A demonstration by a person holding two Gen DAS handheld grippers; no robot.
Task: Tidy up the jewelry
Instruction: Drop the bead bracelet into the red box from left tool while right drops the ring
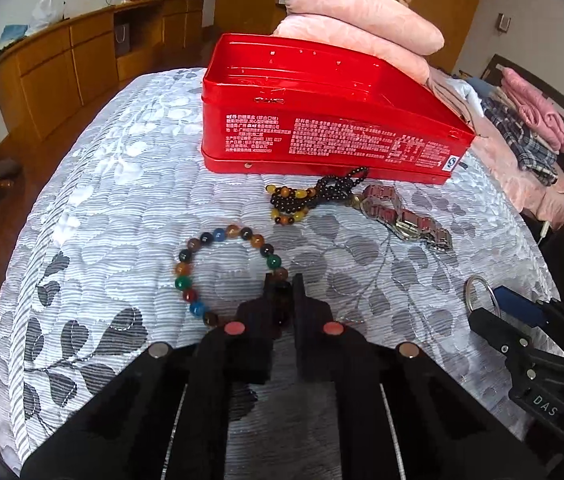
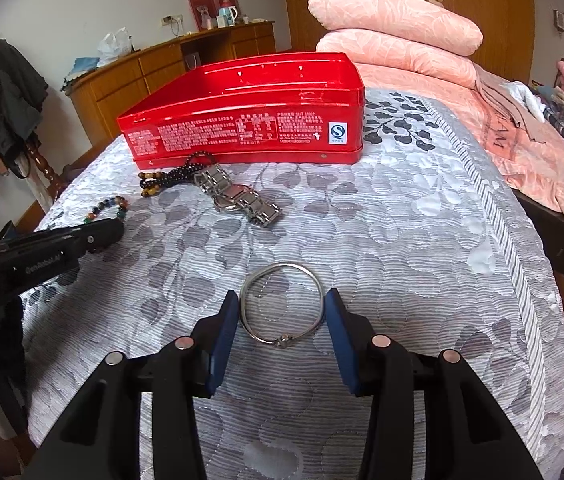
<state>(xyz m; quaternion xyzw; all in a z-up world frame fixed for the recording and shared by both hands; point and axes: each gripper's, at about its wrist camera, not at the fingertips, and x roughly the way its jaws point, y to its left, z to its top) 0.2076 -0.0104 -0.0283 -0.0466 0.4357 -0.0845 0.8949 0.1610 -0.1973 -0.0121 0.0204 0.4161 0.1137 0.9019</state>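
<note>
While the left gripper is pressing its jaws together on the near arc of the multicoloured bead bracelet, that bracelet is lying as a ring on the grey leaf-patterned bedspread, spreading away from the fingertips toward ten o'clock in the left wrist view. No gap is showing between the two black fingers, and a dark bead is sitting right where they are meeting.

Over in the right wrist view, the right gripper is standing partly spread, its blue pads sitting at the two sides of a silver bangle that is lying flat on the cover. Both pads are touching or nearly touching the rim; whether they are actually squeezing it I cannot tell.

At twelve o'clock from the left gripper an open red tin is resting on the bed with its printed side facing the camera. Just in front of it, a black and amber bead strand is lying bunched up, touching a metal-link watch at its three o'clock side. Folded pink quilts are stacking up behind the tin, toward one o'clock.
</note>
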